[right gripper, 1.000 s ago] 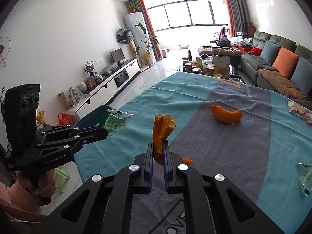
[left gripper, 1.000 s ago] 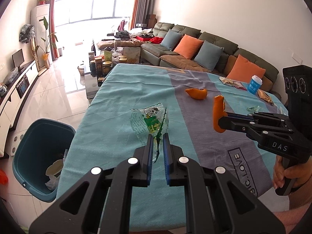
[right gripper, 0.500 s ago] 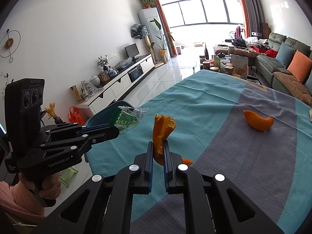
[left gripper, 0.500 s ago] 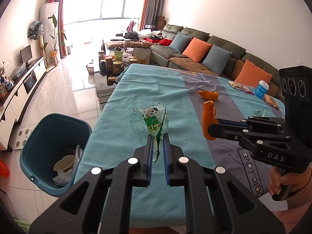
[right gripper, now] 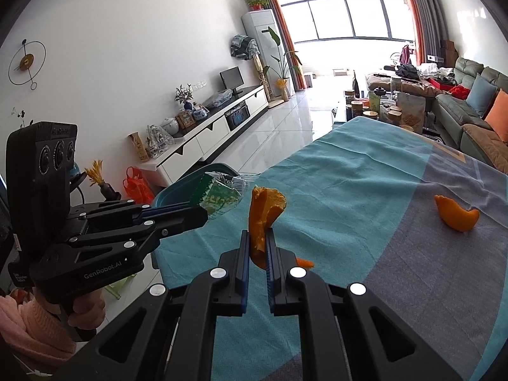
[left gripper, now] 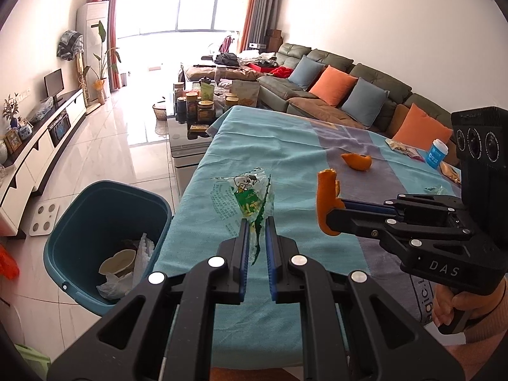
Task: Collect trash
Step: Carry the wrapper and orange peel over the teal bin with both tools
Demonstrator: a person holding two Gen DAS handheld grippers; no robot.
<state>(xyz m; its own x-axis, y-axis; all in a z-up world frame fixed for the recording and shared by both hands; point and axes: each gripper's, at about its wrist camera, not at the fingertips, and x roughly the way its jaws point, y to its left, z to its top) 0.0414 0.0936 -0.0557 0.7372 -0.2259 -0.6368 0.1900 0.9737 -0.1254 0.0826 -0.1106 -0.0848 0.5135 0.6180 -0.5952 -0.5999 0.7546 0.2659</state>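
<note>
Trash was already in both grips. The left gripper [left gripper: 255,222] had its fingers pinching a clear snack wrapper with green print [left gripper: 246,195], which stood up and forward from the tips. The right gripper [right gripper: 257,238] had its fingers pinching an orange peel [right gripper: 263,216] that rose above them, with a loose end hanging below the pads. The teal trash bin [left gripper: 79,244] stood on the floor to the left of the left fingers and below them, just beside the bench edge [left gripper: 177,231], already holding some rubbish.

Carrying to the bin looked like the step in hand. Doing it well would mean keeping both pinches firm until each piece hung squarely over the bin's mouth, since the light wrapper could drift sideways, and letting go one at a time. A second orange peel [right gripper: 457,217] lay on the bench, ahead and right of the right fingers, not yet collected.
</note>
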